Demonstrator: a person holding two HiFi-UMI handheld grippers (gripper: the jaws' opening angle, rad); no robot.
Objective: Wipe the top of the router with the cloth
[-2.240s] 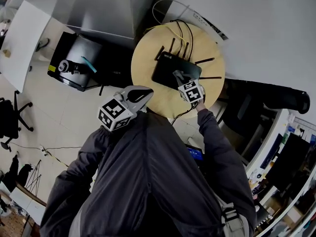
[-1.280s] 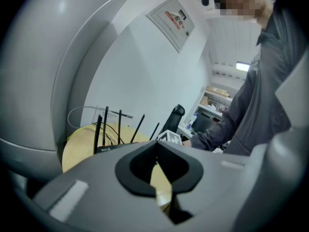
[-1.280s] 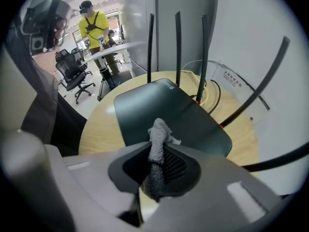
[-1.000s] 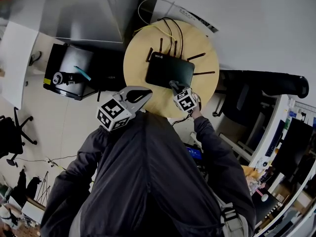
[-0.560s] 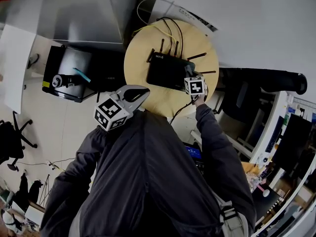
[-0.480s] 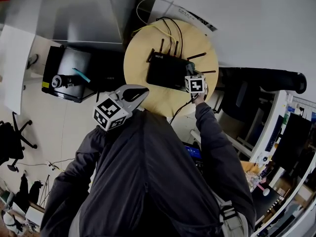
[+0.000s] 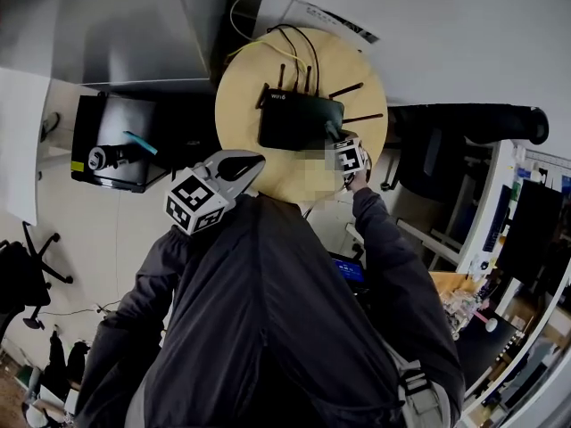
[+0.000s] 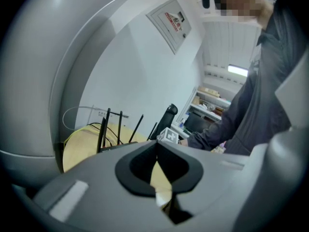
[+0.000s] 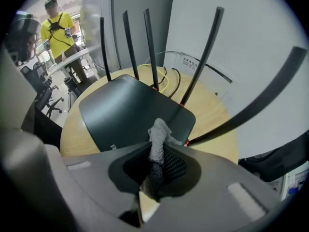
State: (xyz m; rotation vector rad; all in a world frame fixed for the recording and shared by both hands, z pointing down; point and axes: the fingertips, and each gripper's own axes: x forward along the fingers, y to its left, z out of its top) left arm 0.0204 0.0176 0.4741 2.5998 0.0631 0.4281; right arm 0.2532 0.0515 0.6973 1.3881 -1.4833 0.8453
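Note:
A black router (image 7: 297, 121) with several upright antennas (image 9: 147, 47) lies on a round wooden table (image 7: 250, 87). My right gripper (image 7: 332, 135) is at the router's near right corner, shut on a small grey cloth (image 9: 157, 138). In the right gripper view the cloth sticks up between the jaws, right over the router's (image 9: 128, 111) near edge. My left gripper (image 7: 252, 162) hovers at the table's near left edge, away from the router. In the left gripper view it (image 8: 155, 149) is shut and holds nothing.
Yellow and black cables (image 7: 287, 45) run off the table's back to a white power strip (image 7: 337, 23). A black case (image 7: 111, 141) lies on the floor at left, and a black office chair (image 7: 446, 145) stands at right. A person in a yellow shirt (image 9: 59, 30) stands far off.
My right gripper slid with the cloth from the middle of the router's near edge to its right corner. The left gripper stayed where it was.

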